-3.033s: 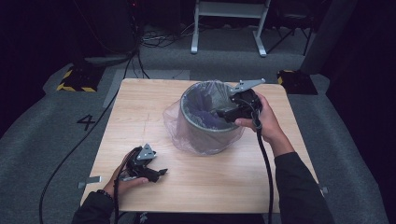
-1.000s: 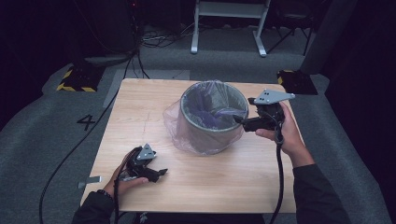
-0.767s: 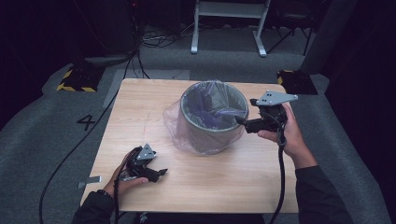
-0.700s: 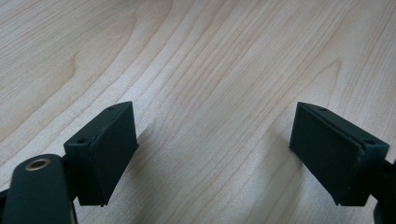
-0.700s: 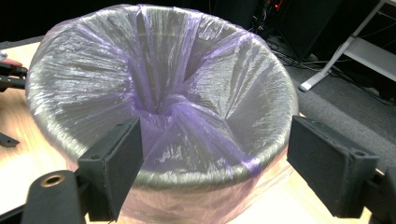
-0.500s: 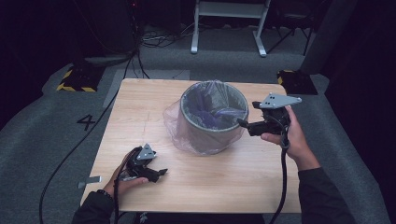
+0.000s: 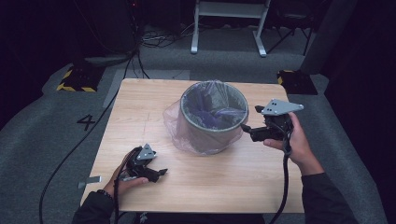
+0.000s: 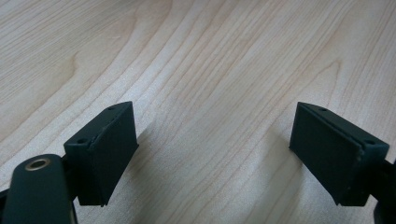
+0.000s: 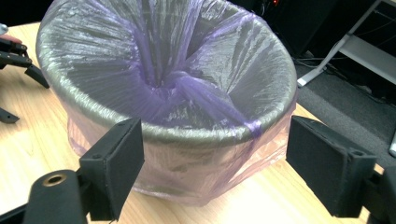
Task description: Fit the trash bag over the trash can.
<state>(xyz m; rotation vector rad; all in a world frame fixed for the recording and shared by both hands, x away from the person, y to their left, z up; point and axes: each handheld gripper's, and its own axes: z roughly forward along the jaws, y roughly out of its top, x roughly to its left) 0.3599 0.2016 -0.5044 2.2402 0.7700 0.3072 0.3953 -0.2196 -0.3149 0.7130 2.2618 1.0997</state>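
A grey round bin (image 7: 212, 122) lined with a translucent purple bag (image 7: 210, 105) stands mid-table; the bag's edge is folded down over the rim (image 9: 154, 128). My right gripper (image 7: 249, 122) hovers just right of the bin, pointing at it, jaws open and empty; in the right gripper view the bin (image 9: 177, 154) sits a little beyond the jaws. My left gripper (image 7: 161, 173) rests on the table near the front left edge, open with only bare wood (image 8: 210, 116) between its jaws.
The wooden table (image 7: 140, 112) stands on grey carpet marked with a "4" (image 7: 87, 122). A cable (image 7: 74, 149) trails off the left side. A white stand's legs (image 7: 224, 28) and dark equipment lie beyond the far edge.
My right gripper has drawn back from over the bin's rim to the right and slightly toward the person. The left gripper has stayed put.
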